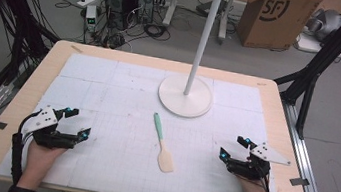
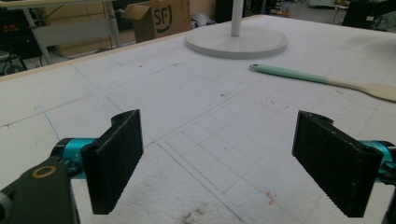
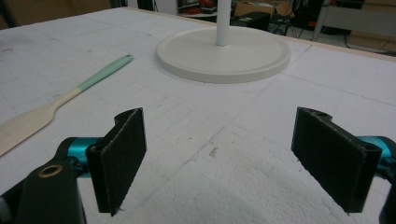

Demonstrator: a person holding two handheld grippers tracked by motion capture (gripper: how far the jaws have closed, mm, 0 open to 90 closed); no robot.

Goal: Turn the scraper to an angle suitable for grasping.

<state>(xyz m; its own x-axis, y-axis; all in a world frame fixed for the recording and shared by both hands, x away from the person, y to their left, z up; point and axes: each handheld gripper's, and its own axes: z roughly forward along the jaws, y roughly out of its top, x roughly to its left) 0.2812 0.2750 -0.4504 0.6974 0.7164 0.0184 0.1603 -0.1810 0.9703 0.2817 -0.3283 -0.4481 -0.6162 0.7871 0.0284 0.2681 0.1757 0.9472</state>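
Wooden spatula with mint-green handle (image 1: 163, 143) lies flat on white gridded surface (image 1: 123, 94); left gripper (image 1: 77, 122) and right gripper (image 1: 233, 147) both released, empty, well apart from it.

A wooden spatula with a mint-green handle (image 1: 162, 143) lies flat on the white gridded mat, near the middle. Its green handle points toward the round white stand base, its pale wooden blade toward the person.

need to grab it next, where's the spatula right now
In the high view the spatula lies flat mid-table on the white mat, between the two tongs, just in front of the stand's round base, green handle pointing toward it.
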